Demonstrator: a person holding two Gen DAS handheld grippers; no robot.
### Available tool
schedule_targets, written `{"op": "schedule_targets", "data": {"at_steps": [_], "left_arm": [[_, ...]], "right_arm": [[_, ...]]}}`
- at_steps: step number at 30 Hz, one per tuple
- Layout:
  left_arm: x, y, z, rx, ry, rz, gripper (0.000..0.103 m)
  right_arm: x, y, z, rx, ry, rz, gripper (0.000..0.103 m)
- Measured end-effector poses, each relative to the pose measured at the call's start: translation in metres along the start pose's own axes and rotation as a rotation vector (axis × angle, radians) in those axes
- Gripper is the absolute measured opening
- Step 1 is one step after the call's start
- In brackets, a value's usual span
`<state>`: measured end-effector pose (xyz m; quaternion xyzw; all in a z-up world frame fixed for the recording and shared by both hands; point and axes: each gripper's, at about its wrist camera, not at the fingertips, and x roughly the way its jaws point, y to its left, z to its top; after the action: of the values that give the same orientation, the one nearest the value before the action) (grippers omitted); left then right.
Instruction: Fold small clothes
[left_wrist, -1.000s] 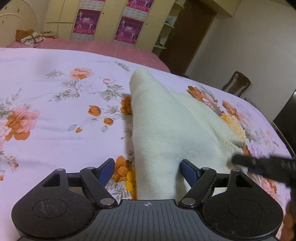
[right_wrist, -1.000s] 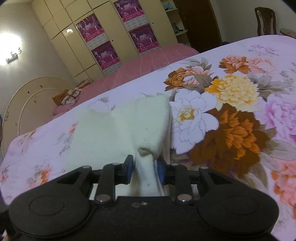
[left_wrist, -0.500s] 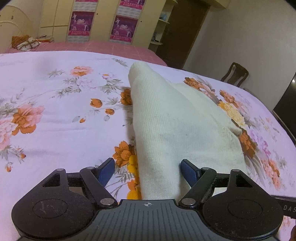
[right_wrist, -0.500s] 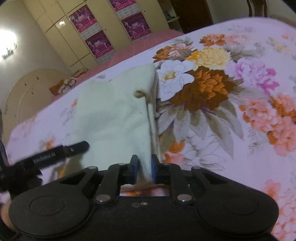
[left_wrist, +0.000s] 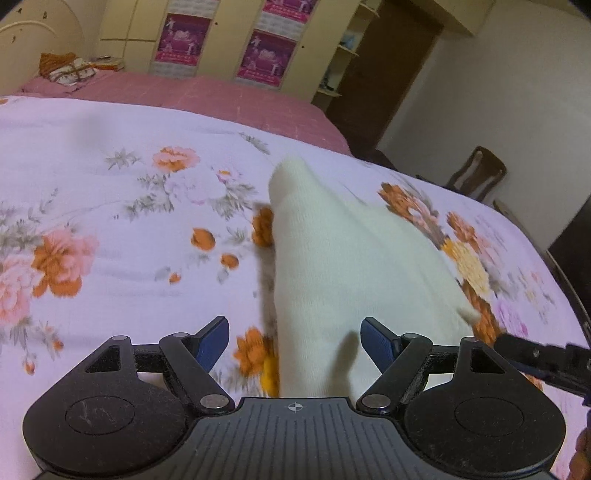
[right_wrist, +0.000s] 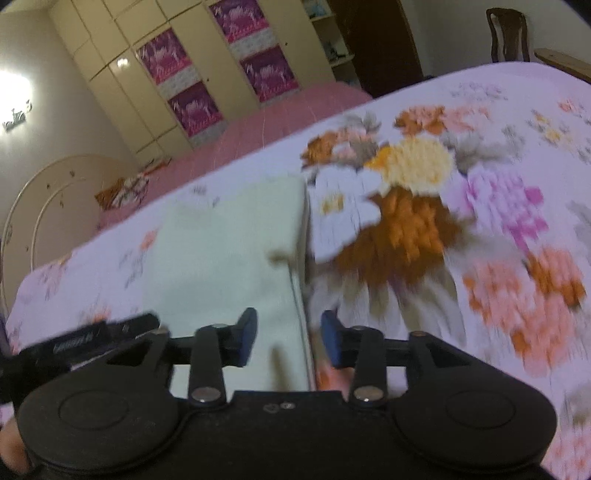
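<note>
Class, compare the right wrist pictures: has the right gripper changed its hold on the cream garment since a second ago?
Yes. The right gripper pinched the cream garment before; now its jaws are opening, the garment's edge loose between them, lying on the floral bedspread.

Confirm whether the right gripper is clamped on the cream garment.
No: the right gripper is opening, its pads clear of the cream garment edge between them.

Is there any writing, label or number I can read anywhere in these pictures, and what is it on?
None can be read.
Left gripper: pale lettering along its finger, too blurred to read.
Cupboard panels: purple pictures, any writing too small to tell.
Left gripper's body: a small crosshair sign, no words.
</note>
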<state>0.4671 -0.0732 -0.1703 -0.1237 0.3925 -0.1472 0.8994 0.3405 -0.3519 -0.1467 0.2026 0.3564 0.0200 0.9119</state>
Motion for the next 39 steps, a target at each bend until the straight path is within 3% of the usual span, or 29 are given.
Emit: {"op": "schedule_targets", "data": {"at_steps": [4, 8, 11, 13, 18, 19, 20, 22, 23, 25, 28, 31, 35, 39], "left_arm": [[0.013, 0.002, 0.016, -0.009, -0.018, 0.023, 0.078], [0.032, 0.001, 0.032, -0.015, -0.030, 0.033, 0.078], [0.049, 0.003, 0.044, -0.043, -0.029, 0.037, 0.080], [0.060, 0.005, 0.052, -0.069, -0.036, 0.059, 0.091], [0.087, 0.013, 0.062, -0.138, -0.017, 0.071, 0.091], [0.092, 0.014, 0.062, -0.144, -0.017, 0.080, 0.091], [0.095, 0.013, 0.062, -0.134, -0.028, 0.088, 0.091], [0.099, 0.010, 0.061, -0.107, -0.044, 0.102, 0.091], [0.099, 0.011, 0.061, -0.106, -0.053, 0.099, 0.091], [0.101, 0.016, 0.059, -0.122, -0.069, 0.087, 0.091], [0.101, 0.010, 0.059, -0.090, -0.068, 0.105, 0.091], [0.090, 0.010, 0.063, -0.123, -0.072, 0.098, 0.091], [0.088, 0.002, 0.067, -0.070, -0.089, 0.113, 0.091], [0.105, 0.015, 0.068, -0.136, -0.060, 0.132, 0.091]], "right_arm": [[0.028, 0.006, 0.020, -0.002, -0.005, 0.011, 0.045], [0.060, 0.006, 0.040, 0.023, -0.014, 0.006, 0.056], [0.082, 0.003, 0.052, 0.028, -0.011, -0.022, 0.056], [0.097, 0.000, 0.059, 0.030, 0.010, -0.022, 0.055], [0.129, -0.010, 0.076, 0.086, 0.043, 0.028, 0.054], [0.135, -0.012, 0.079, 0.103, 0.054, 0.050, 0.051], [0.140, -0.013, 0.080, 0.106, 0.064, 0.063, 0.038], [0.144, -0.007, 0.079, 0.051, 0.053, 0.050, 0.029], [0.143, -0.002, 0.078, 0.003, 0.034, 0.029, 0.019], [0.143, 0.001, 0.074, -0.079, -0.011, -0.071, 0.012], [0.148, -0.010, 0.070, -0.042, -0.002, -0.072, 0.013], [0.140, -0.007, 0.073, -0.053, 0.008, -0.059, 0.018], [0.123, -0.003, 0.082, -0.029, -0.043, -0.029, 0.027], [0.137, 0.007, 0.088, -0.045, -0.015, -0.042, 0.028]]}}
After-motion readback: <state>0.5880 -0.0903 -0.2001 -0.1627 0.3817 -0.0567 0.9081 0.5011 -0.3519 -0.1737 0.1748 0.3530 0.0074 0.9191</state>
